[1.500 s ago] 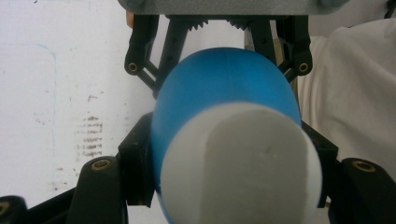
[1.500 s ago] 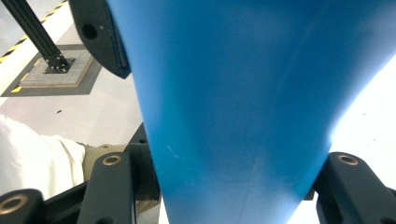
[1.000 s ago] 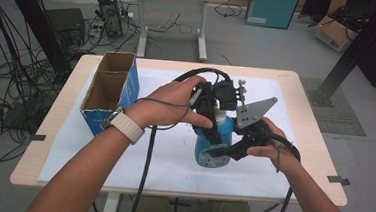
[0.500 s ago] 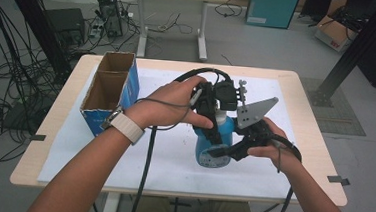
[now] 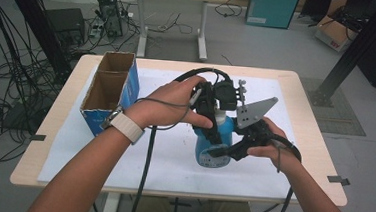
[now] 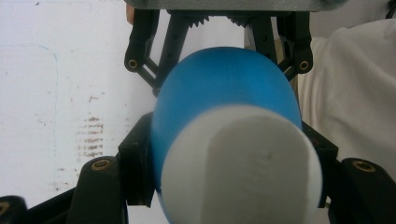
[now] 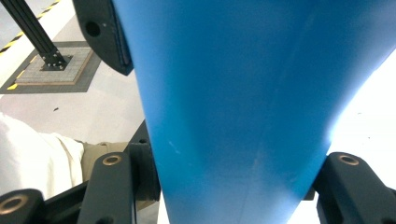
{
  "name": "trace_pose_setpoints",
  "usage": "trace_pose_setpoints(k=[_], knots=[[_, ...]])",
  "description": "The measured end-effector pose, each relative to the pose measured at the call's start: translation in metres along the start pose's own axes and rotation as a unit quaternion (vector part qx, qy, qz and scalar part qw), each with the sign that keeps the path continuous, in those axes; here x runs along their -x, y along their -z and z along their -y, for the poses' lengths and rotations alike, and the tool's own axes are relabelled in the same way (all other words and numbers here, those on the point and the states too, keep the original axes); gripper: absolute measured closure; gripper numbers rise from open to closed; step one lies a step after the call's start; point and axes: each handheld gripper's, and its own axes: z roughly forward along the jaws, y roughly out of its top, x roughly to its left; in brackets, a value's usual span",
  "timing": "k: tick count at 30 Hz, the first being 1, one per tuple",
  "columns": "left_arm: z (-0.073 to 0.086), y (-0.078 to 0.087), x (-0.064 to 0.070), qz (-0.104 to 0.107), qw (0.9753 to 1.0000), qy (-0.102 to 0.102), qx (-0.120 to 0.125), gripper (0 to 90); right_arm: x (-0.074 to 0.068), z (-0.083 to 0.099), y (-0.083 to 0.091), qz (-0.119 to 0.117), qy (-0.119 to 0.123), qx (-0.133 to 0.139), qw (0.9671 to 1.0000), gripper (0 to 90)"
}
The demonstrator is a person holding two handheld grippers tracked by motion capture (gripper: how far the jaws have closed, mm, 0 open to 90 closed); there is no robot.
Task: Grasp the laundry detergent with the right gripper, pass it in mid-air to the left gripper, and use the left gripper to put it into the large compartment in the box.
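A blue bottle (image 5: 213,150) with a white cap (image 6: 243,163) stands upright on the white sheet in the middle of the table. My left gripper (image 5: 217,124) comes down from above and is shut on the bottle's upper part, its jaws on either side just below the cap (image 6: 229,158). From the right, my right gripper (image 5: 224,149) is shut on the bottle's blue body (image 7: 243,93), which sits between its two jaws (image 7: 233,177). In the left gripper view the right gripper's linkage (image 6: 154,56) shows behind the bottle.
An open cardboard box (image 5: 108,90) with blue sides and two compartments stands at the table's left. A white sheet (image 5: 172,165) covers most of the wooden table (image 5: 309,139). Cables trail from both grippers toward the front edge. On the floor beyond stand a desk and black frame posts.
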Motion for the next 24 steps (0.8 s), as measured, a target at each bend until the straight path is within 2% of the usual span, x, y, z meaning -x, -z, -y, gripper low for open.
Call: trace_pose_setpoints(k=[4,5,24], knots=[[0.0005,0.0005,-0.0003,-0.005,1.0,-0.002,-0.002,37.6,0.0,-0.0002,-0.0003,0.0,0.0,-0.001,1.0,43.1],[0.0007,0.0004,-0.0003,0.003,1.0,0.0,-0.004,37.5,-0.0003,-0.0004,-0.0007,0.0,-0.001,-0.001,1.0,43.1],[0.003,0.0014,-0.0009,0.003,1.0,0.004,-0.001,37.5,0.0005,-0.0022,-0.0021,-0.003,0.0,-0.001,1.0,43.0]])
